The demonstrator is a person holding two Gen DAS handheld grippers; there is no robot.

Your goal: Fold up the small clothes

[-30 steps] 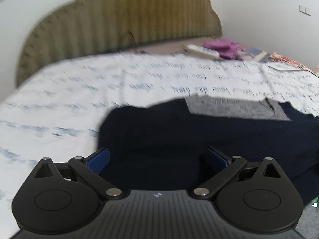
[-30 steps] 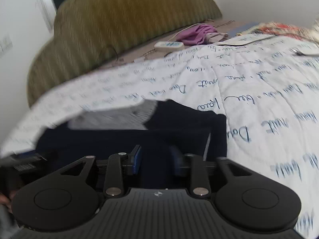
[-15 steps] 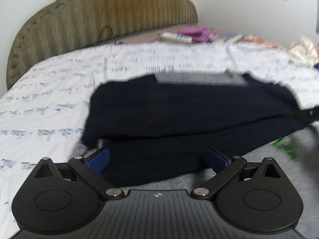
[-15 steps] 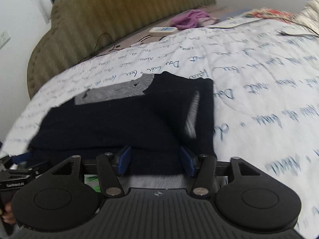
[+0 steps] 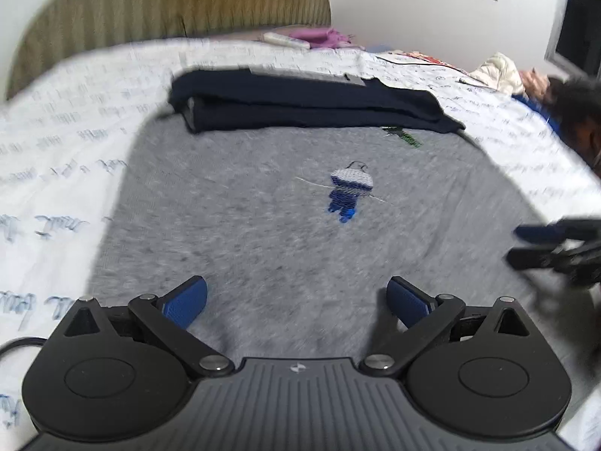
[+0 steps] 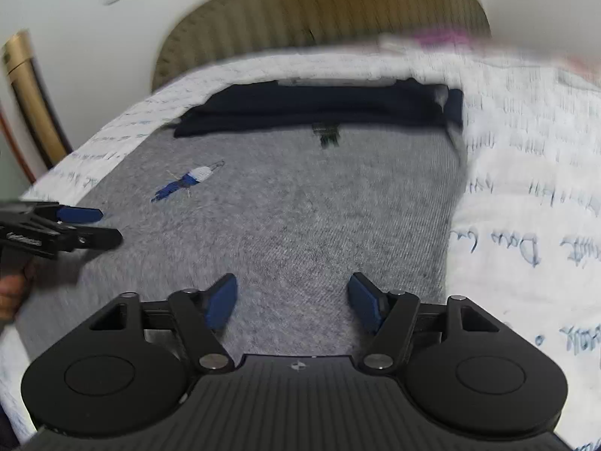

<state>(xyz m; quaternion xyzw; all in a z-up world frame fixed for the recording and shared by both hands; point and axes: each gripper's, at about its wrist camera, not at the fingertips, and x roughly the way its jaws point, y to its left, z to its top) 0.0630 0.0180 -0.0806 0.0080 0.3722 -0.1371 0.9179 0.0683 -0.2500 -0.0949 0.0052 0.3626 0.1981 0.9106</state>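
The left tongs [image 5: 296,302] hovered low over the grey garment [image 5: 270,233], blue pads spread wide, gripping nothing. The right tongs [image 6: 293,302] hung likewise, wide apart and empty. The garment lay flat on the bed [image 6: 526,188], a small blue-and-white figure [image 5: 351,191] stitched on it. Beyond, touching its far edge, sat the folded navy garment [image 5: 311,103]. The bedspread's cursive script was blurred, perhaps "Dau".

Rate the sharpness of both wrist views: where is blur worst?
Left wrist: motion smear across the grey garment and bedsheet; left gripper sharp. Right wrist: headboard and far items streaked, right gripper crisp; fisheye bends both.
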